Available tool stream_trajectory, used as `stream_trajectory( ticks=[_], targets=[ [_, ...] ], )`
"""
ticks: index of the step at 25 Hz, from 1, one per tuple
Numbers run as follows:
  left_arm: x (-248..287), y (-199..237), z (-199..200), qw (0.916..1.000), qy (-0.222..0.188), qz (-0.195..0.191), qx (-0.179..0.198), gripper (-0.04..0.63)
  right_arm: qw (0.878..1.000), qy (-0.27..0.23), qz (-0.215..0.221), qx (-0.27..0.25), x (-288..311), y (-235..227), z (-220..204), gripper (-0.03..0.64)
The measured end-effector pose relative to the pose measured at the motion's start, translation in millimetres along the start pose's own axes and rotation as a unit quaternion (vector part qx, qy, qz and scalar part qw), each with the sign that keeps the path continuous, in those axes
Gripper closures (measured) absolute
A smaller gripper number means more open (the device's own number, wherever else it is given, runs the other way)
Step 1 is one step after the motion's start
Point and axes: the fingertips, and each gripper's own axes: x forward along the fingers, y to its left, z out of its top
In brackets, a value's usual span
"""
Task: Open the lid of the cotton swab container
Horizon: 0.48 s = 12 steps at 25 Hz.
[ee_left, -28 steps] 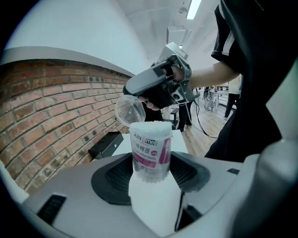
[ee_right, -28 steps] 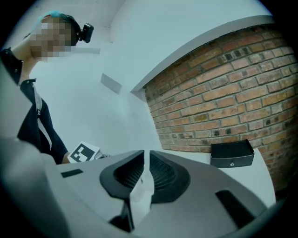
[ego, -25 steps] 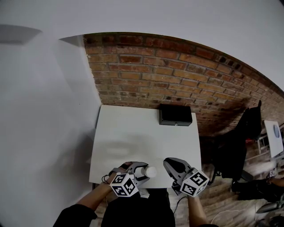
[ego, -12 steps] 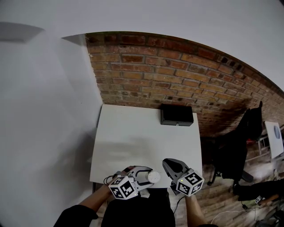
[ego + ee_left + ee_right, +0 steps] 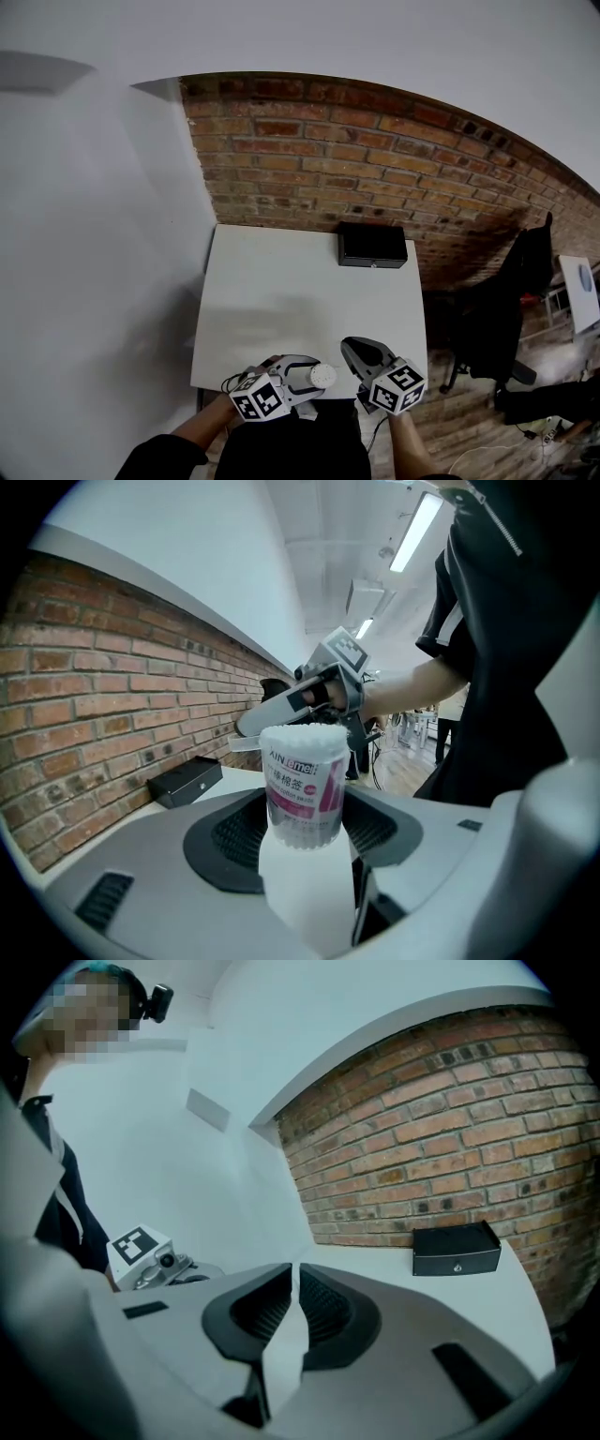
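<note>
- Where the head view looks steeply down, the left tongs (image 5: 302, 375) sit over the near edge of the white table (image 5: 281, 281). They are clamped on the cotton swab container (image 5: 322, 376), which lies sideways in their grip.
- In that same view the container's round white end faces the right tongs (image 5: 354, 349), which are just beside it and apart from it. A black box (image 5: 372, 244) stands at the far edge of the table, against the brick wall (image 5: 375, 159).
- In the left gripper view, the 2 jaws of the left tongs (image 5: 302, 832) press on either side of the cotton swab container (image 5: 302, 785) and stand wide around it. The container is a clear tube with a pink and white label, and its far end, bumpy and white, sticks out past the jaws.
- Beyond the container in this view are the right tongs (image 5: 267, 716), held on a bare forearm (image 5: 412, 682), with their tips near the container's far end. The black box (image 5: 185, 782) lies to the left, by the brick wall (image 5: 94, 686).
- In the right gripper view, the 2 jaws of the right tongs (image 5: 292, 1302) are drawn together to a thin slit, with nothing between them.
- At the left of this view shows the marker cube (image 5: 141, 1246) of the left tongs. The black box (image 5: 457, 1249) rests on the table (image 5: 375, 1265) below the brick wall (image 5: 441, 1147).
</note>
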Motion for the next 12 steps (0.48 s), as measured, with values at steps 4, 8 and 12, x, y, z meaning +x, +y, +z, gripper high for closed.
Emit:
stream_trajectory(
  ticks=[4,8,12],
  targets=[
    [0,-2,-6,0.9999,0.009,0.003,-0.003,0.336,1.000,-0.019,-0.005,0.004,-5,4,8,0.577],
    [1,0,-9,0.9999,0.014,0.006,-0.003,0.337,0.999,-0.035,-0.010,-0.008,-9,6,14,0.575],
    [3,1,-11,0.9998,0.015,0.011,-0.007,0.336,0.999,-0.045,-0.011,-0.016,-14,10,21,0.575]
  ],
)
